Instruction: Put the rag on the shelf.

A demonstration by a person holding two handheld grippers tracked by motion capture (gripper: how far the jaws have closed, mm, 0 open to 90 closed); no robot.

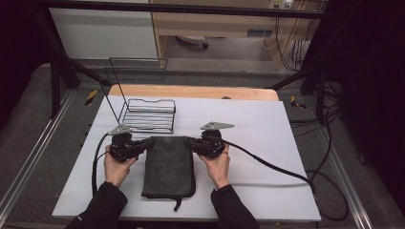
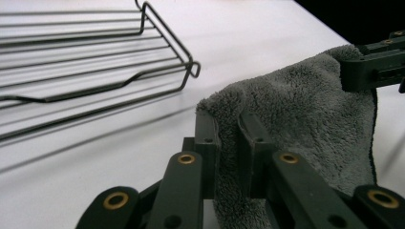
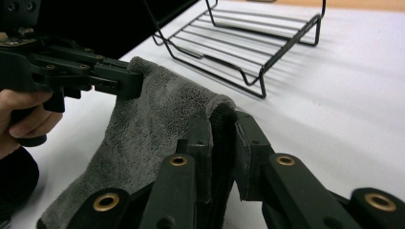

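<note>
Two corners of one grey towel (image 1: 168, 164) are all you have hold of, so the biggest risk is a slip: each hand-held gripper pinches only a thin fold at the far edge, and if you lift unevenly or pull the hands apart, a corner could slide out and the towel drop back in a heap. The towel lies folded near the middle of the bench (image 1: 267, 143), its far edge raised between your hands. A smaller risk sits at twelve o'clock: the wire rack (image 1: 148, 114) is just beyond that edge, and the pile could snag on its rim if you swing forward low.

By count: one bench, one towel, one wire rack, two grippers — left hand-held gripper (image 2: 228, 143) and right hand-held gripper (image 3: 220, 143), both clamped on towel.
</note>
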